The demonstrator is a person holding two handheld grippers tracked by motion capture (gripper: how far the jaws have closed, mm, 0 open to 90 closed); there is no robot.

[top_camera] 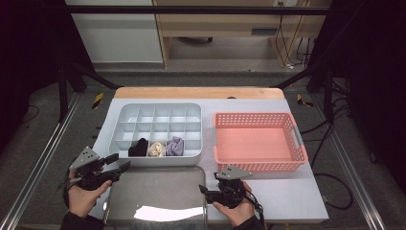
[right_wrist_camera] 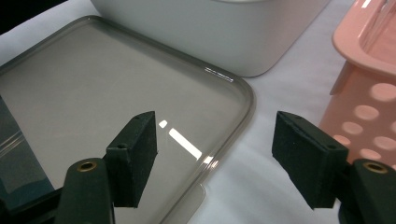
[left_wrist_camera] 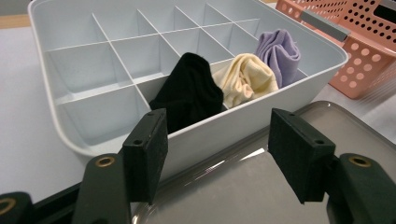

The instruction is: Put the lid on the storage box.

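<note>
While both grippers hang wide and empty, the translucent grey rounded-rectangle plastic lid [top_camera: 155, 194] lies flat on the table between them, nearest the person.

The lid's right-hand rim runs just ahead of the right gripper [right_wrist_camera: 212, 154], passing between its spread jaws, and its left edge sits close beside the left gripper [left_wrist_camera: 217, 149], whose open jaws point across the lid's far corner; neither pad touches it. Its long axis runs from one gripper to the other, so each hand is near its own end, the right a little closer by my reading. Just beyond the lid stands the pale grey plastic divided organiser tray [top_camera: 119, 136], holding rolled black [left_wrist_camera: 189, 91], cream [left_wrist_camera: 245, 77] and lilac [left_wrist_camera: 279, 53] socks in its near row. Farther right of the right gripper sits the empty pink perforated plastic basket [top_camera: 261, 163].
</note>
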